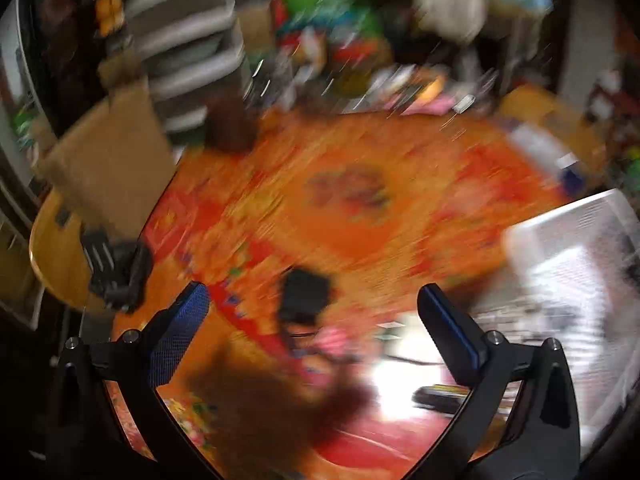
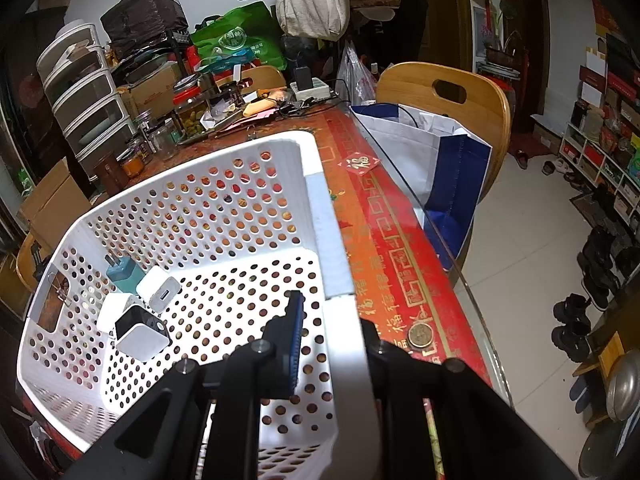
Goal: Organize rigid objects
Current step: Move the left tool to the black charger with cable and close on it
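A white perforated basket (image 2: 248, 200) stands on the red patterned surface (image 2: 384, 216), holding four small plug chargers (image 2: 140, 320) — one teal, the rest white — clustered in its left corner. The right claw (image 2: 332, 336) is clamped on the basket's near rim. The left claw (image 1: 316, 320) hangs spread wide over the surface, gripping nothing; that view is heavily blurred. A red sticker (image 2: 357, 163) reads 福.

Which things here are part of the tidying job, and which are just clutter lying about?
Job:
white basket
chargers inside it: teal, white, black-faced
right gripper, clamped on the basket's rim
left gripper, open

Lying about:
coin
blue-and-white bag
pickle jar
wooden chair
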Motion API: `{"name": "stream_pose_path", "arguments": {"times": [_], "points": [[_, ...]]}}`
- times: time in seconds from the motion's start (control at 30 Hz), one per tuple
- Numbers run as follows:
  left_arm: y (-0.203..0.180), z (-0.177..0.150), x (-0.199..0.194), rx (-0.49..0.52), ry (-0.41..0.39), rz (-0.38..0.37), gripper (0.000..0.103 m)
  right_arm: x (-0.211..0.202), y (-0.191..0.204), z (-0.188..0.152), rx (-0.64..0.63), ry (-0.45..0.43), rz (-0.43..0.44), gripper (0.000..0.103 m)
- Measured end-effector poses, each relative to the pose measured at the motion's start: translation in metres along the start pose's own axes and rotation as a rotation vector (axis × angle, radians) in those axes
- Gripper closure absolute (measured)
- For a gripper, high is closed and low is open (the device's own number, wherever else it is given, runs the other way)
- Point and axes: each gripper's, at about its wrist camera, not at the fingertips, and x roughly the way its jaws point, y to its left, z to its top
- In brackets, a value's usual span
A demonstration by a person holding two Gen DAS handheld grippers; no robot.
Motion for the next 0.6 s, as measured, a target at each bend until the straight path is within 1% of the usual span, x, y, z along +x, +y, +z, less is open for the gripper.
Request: {"name": "stream_pose_path", "arguments": {"times": [0.03, 0.1, 0.17, 0.23, 0.37, 0.47, 0.53, 0.57, 0.6], "points": [[0.008, 0.001, 0.028, 0.000, 0.046, 0.001, 0.000, 0.000, 0.000, 0.000, 0.000, -0.001, -0.002, 0.087], [0.014, -0.008, 0.063, 0.006, 0.110, -0.033, 0.000, 0.000, 0.000, -0.001, -0.001, -0.002, -0.003, 0.087], [0.019, -0.008, 0.092, -0.012, 0.172, -0.025, 0.001, 0.000, 0.000, -0.001, -0.001, 0.003, -0.013, 0.087], [0.021, -0.012, 0.109, -0.020, 0.213, -0.026, 0.002, 0.001, 0.000, -0.001, 0.003, 0.006, -0.016, 0.087], [0.007, -0.016, 0.128, -0.027, 0.230, -0.044, 0.004, 0.001, 0.000, -0.001, 0.005, 0.008, -0.019, 0.087], [0.000, -0.016, 0.131, -0.031, 0.234, -0.041, 0.010, 0.001, 0.000, -0.001, 0.003, 0.009, -0.021, 0.087], [-0.004, -0.016, 0.141, -0.032, 0.238, -0.033, 0.022, 0.001, 0.000, -0.001, 0.005, 0.008, -0.020, 0.087], [-0.005, -0.016, 0.140, -0.038, 0.231, -0.042, 0.024, 0.001, 0.000, -0.001, 0.003, 0.008, -0.022, 0.087], [-0.005, -0.017, 0.140, -0.041, 0.227, -0.045, 0.032, 0.001, 0.001, -0.001, 0.001, 0.009, -0.023, 0.087]]}}
